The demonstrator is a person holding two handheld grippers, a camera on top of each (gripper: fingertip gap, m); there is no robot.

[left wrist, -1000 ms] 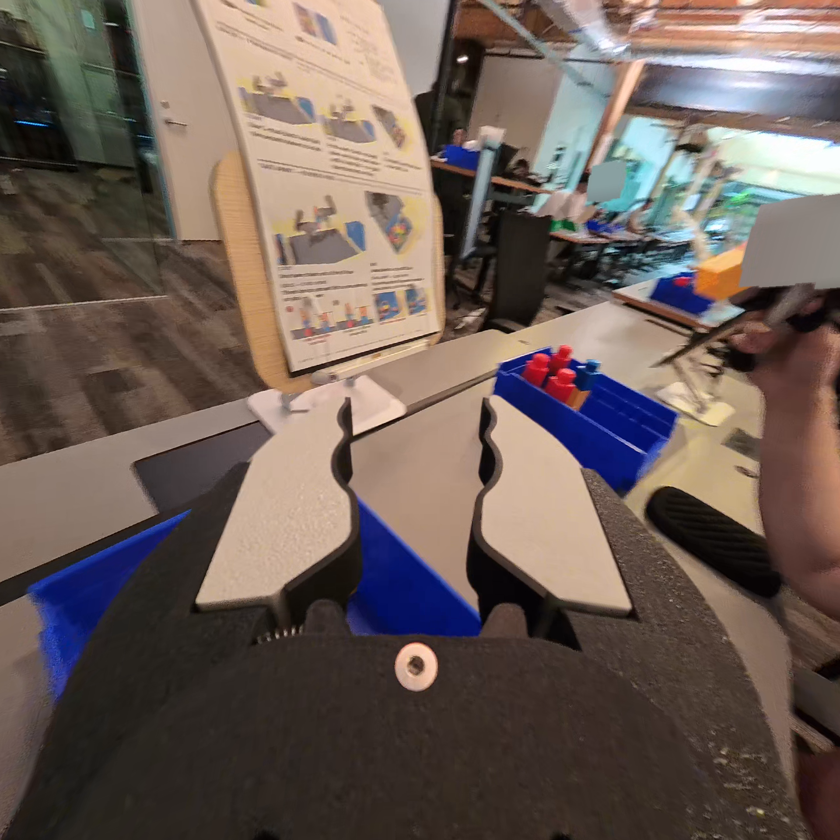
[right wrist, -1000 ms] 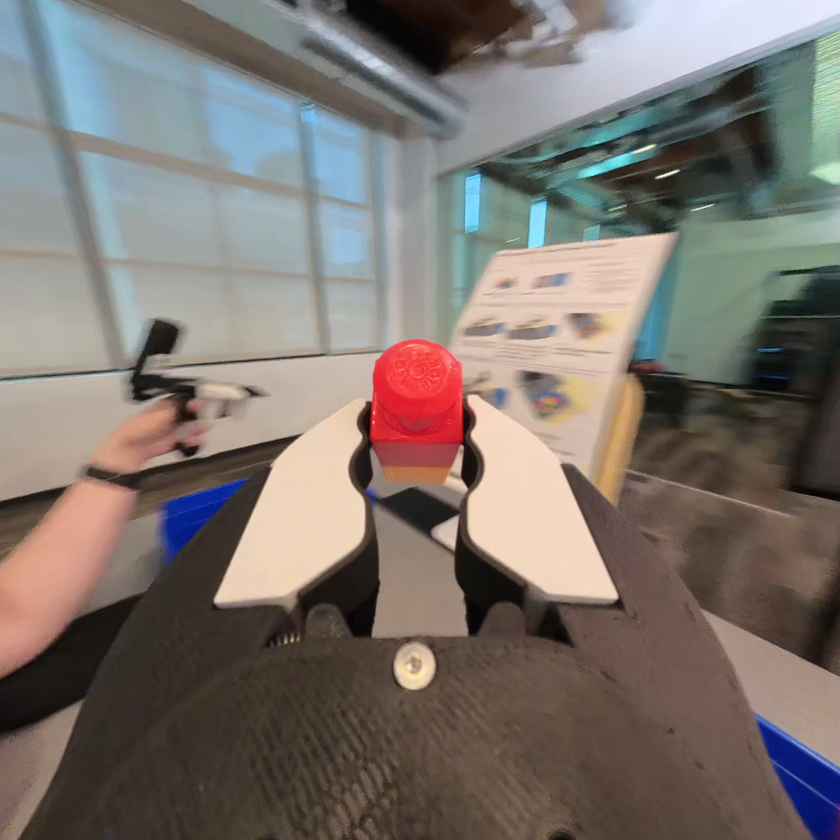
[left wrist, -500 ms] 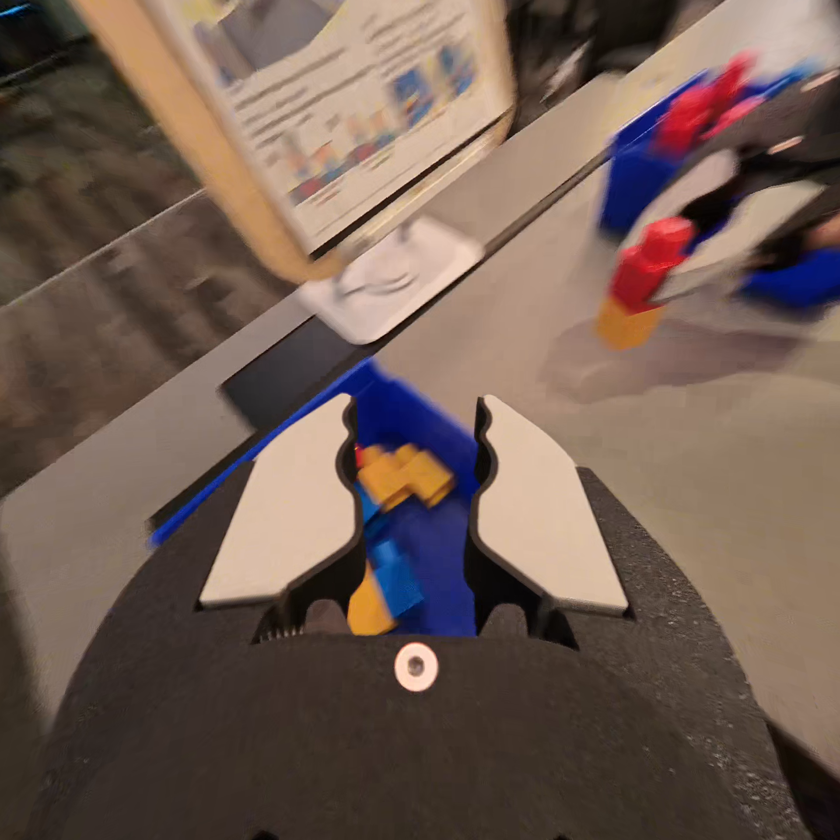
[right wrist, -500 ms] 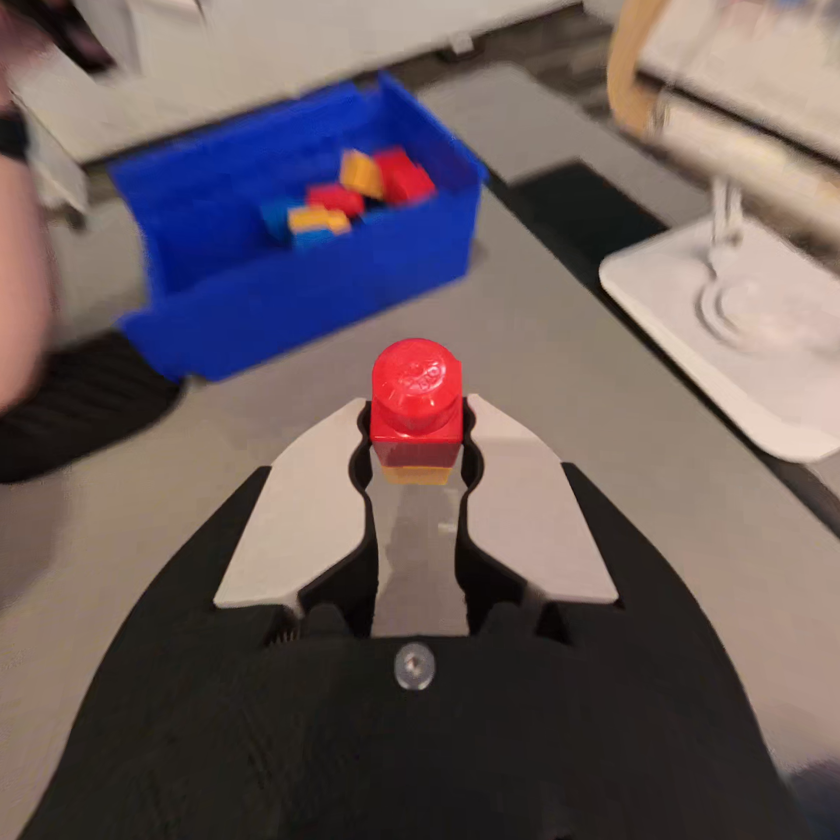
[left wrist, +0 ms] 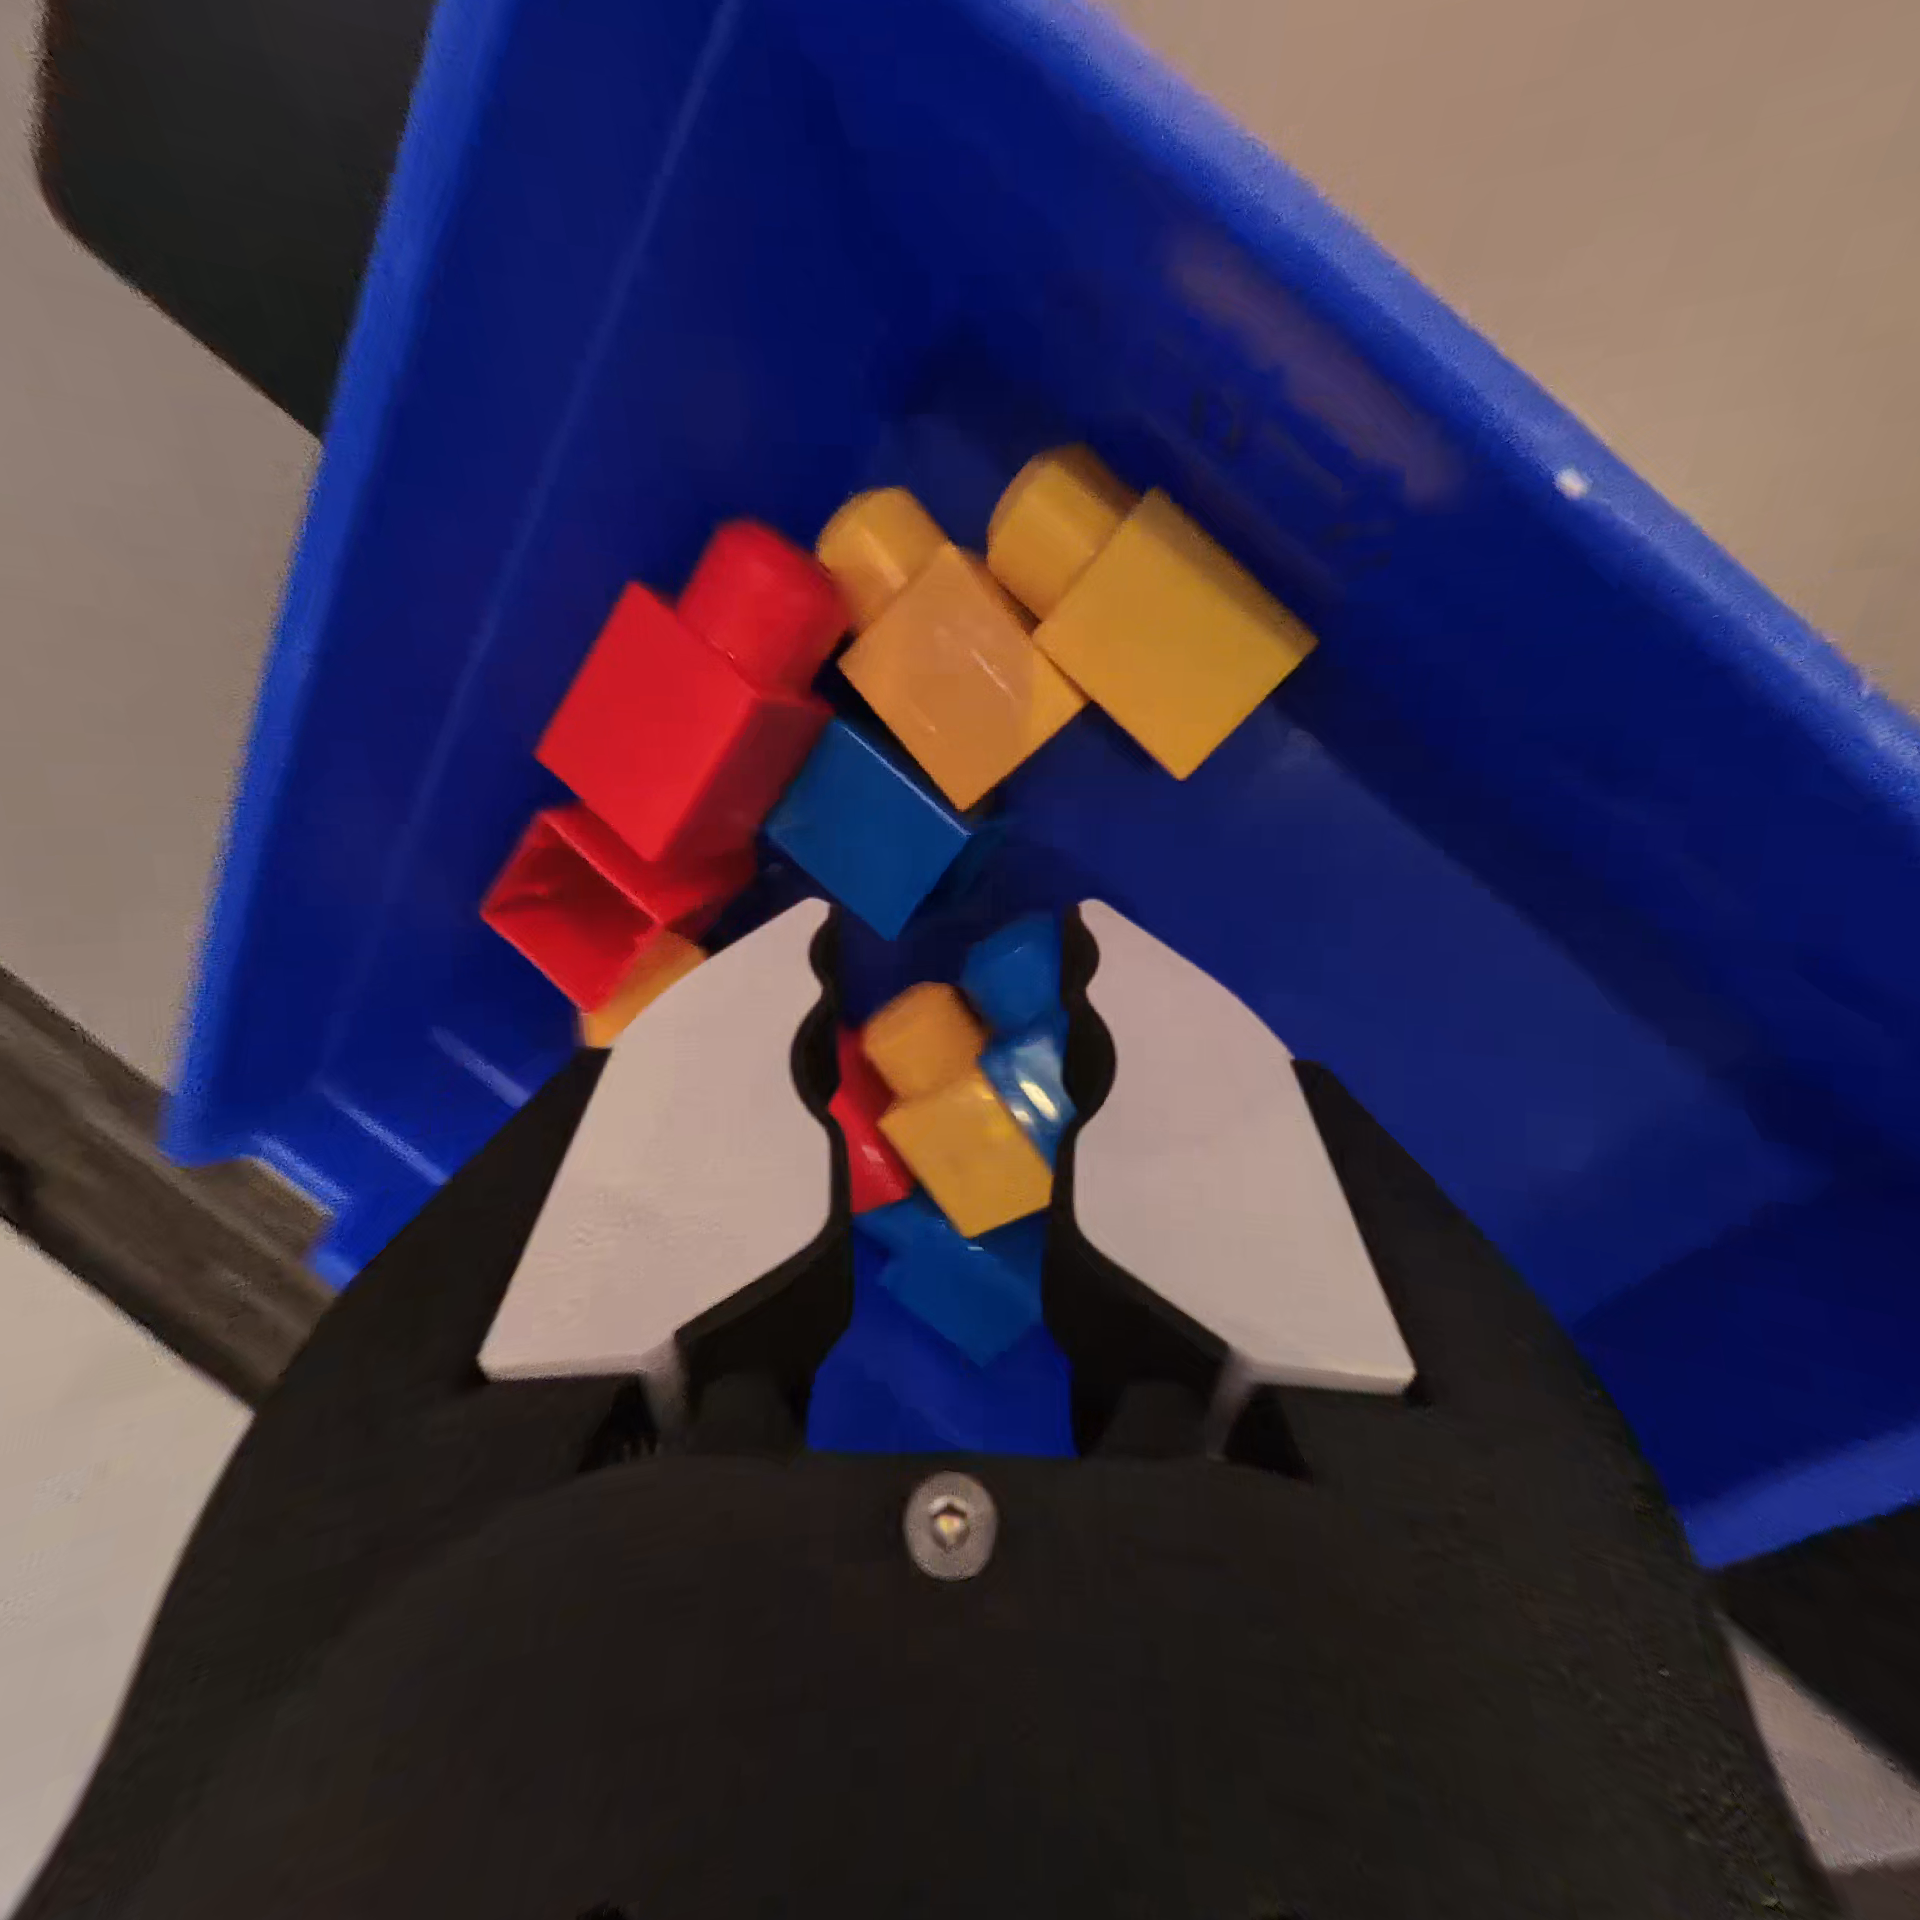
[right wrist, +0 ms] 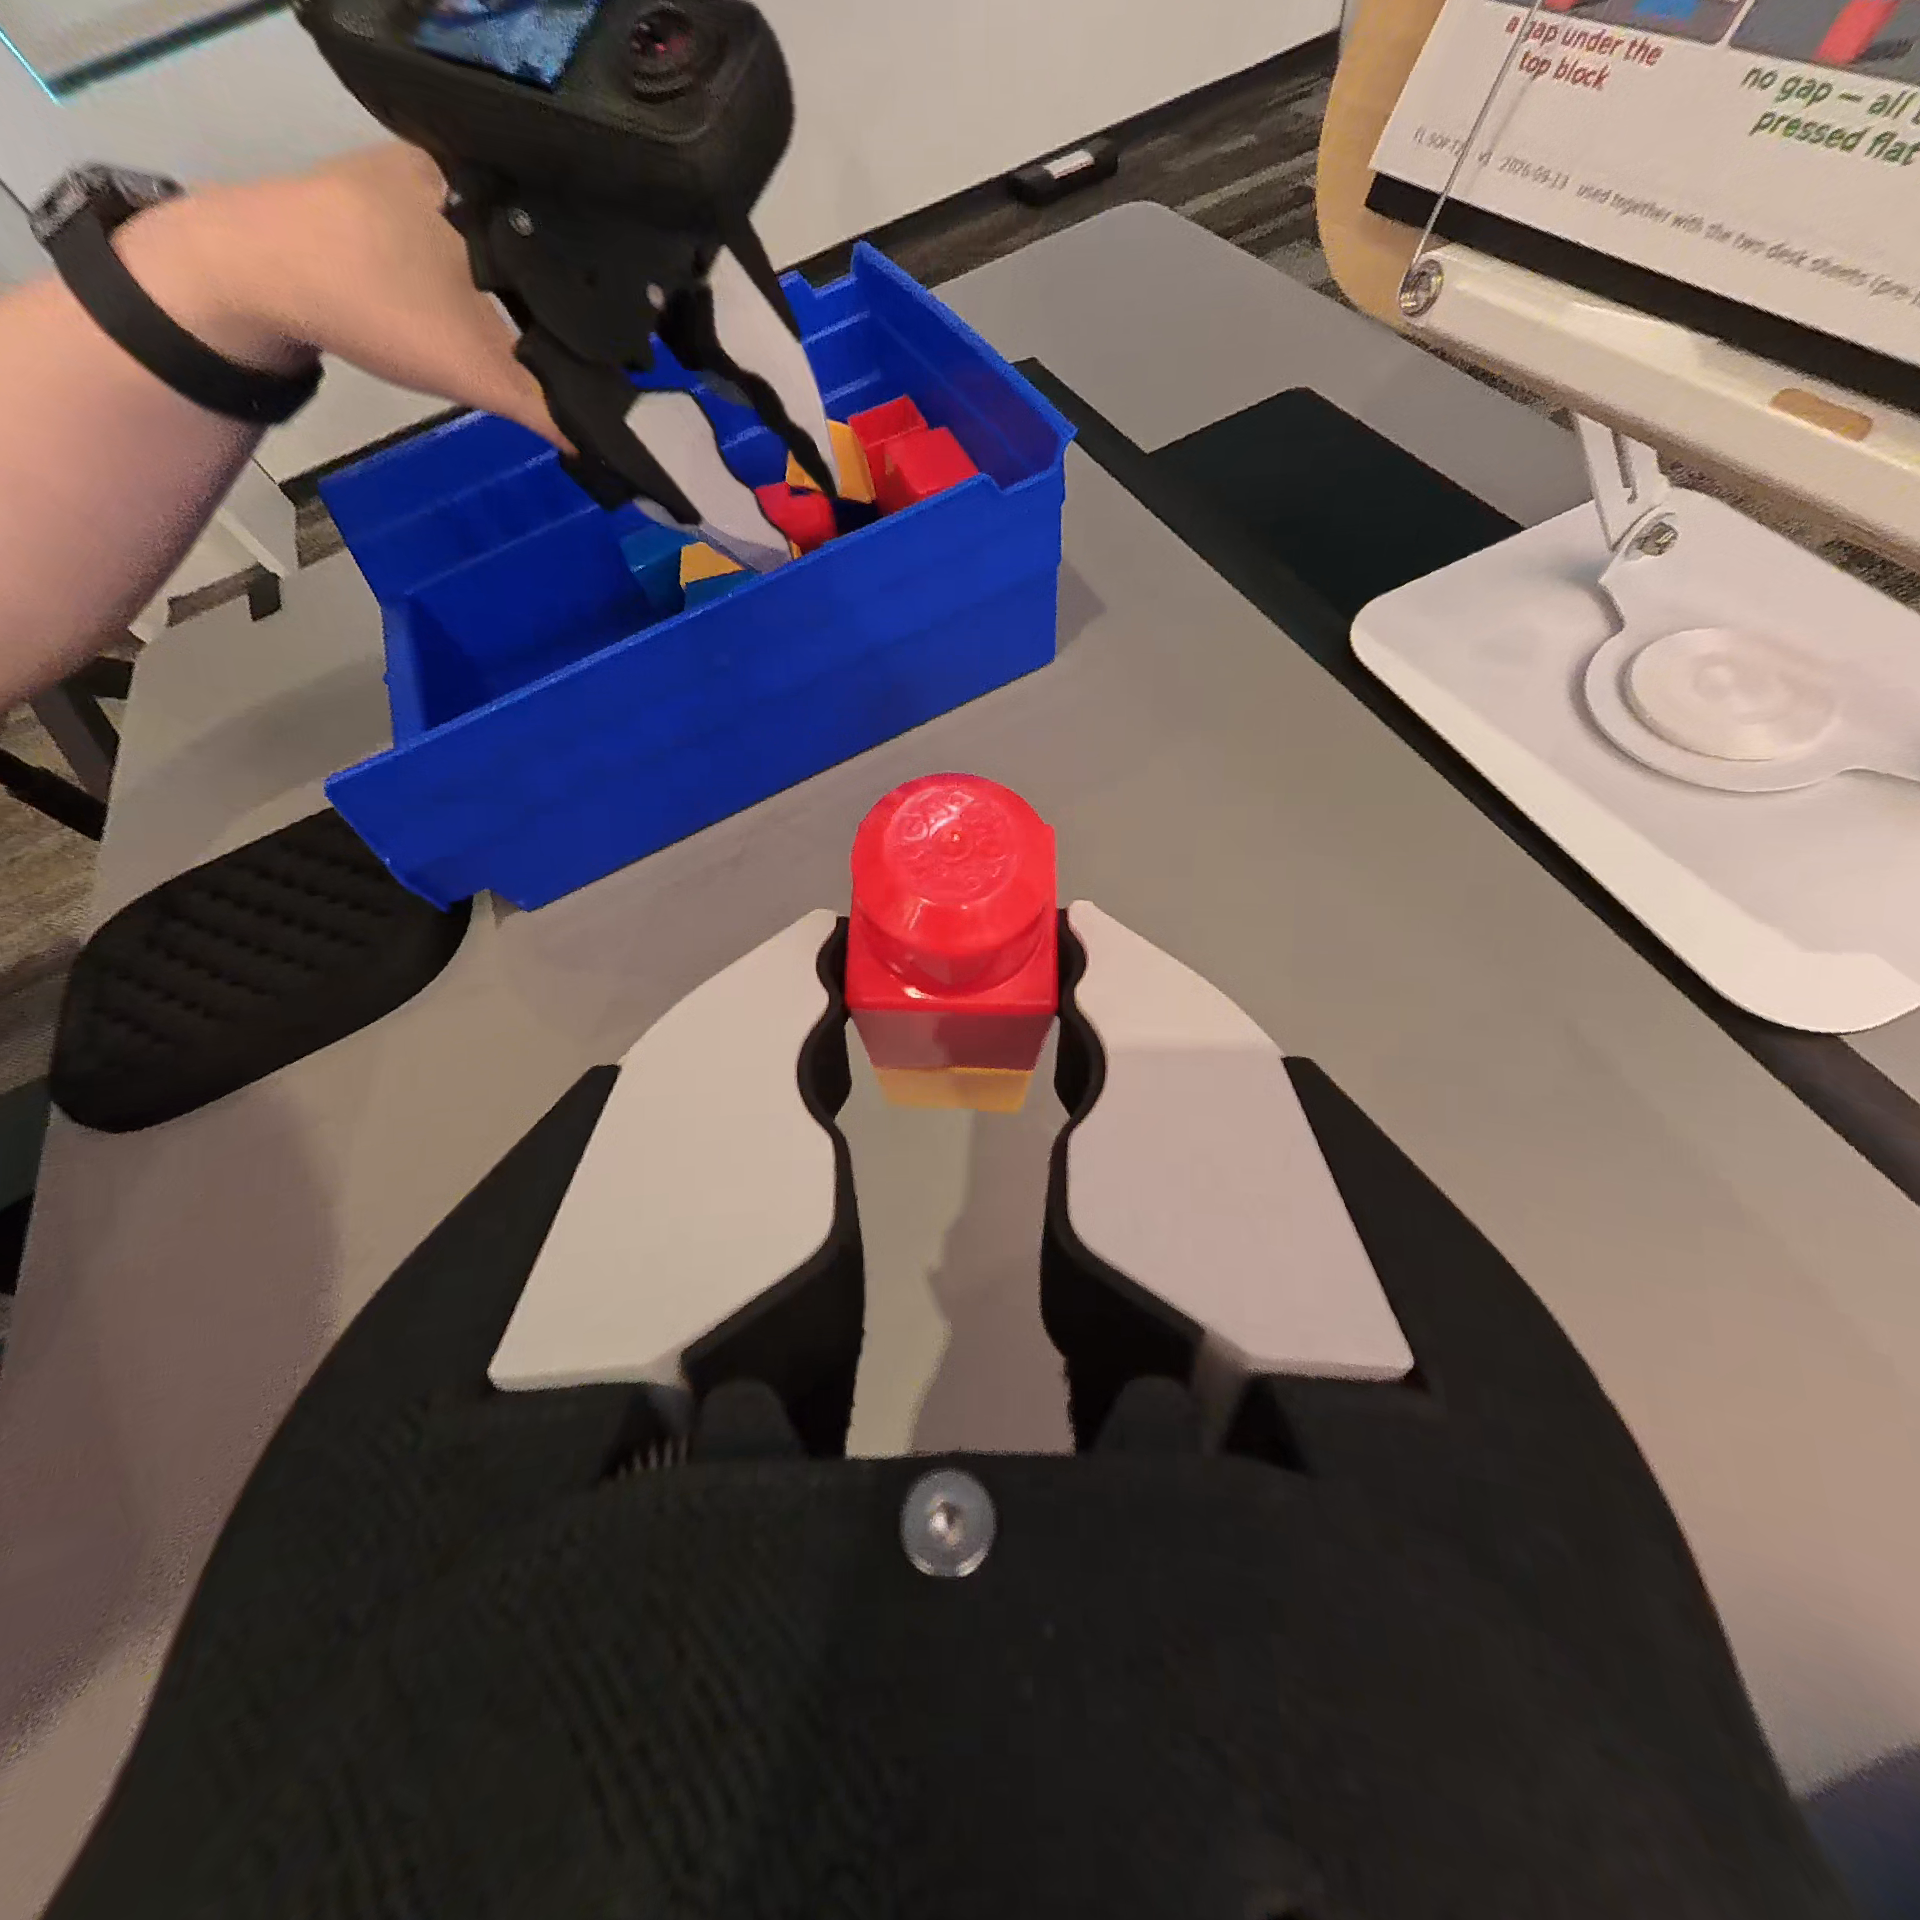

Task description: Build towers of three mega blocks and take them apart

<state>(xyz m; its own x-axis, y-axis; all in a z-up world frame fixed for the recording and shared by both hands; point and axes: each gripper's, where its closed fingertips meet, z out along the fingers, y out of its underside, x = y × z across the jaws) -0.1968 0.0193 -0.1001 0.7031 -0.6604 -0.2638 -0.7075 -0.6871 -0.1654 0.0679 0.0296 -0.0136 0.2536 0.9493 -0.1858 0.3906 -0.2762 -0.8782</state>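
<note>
red block (right wrist: 951,935) on yellow block (right wrist: 956,1089) stood pinched in my right gripper (right wrist: 948,971); third was missing; my left gripper (left wrist: 948,997), jaws apart and holding nothing, probed the blue bin (left wrist: 1455,935).

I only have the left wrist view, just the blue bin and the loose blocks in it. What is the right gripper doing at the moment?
Observer: The right gripper is shut on a red block, with its fingers pressing both sides.
Operator: Just that one block?
Observer: No, a yellow block is stuck under the red one, so two are stacked.
Operator: Where is that stack?
Observer: It is over the grey table, outside the blue bin and close to the bin's wall on the right camera's side.
</note>
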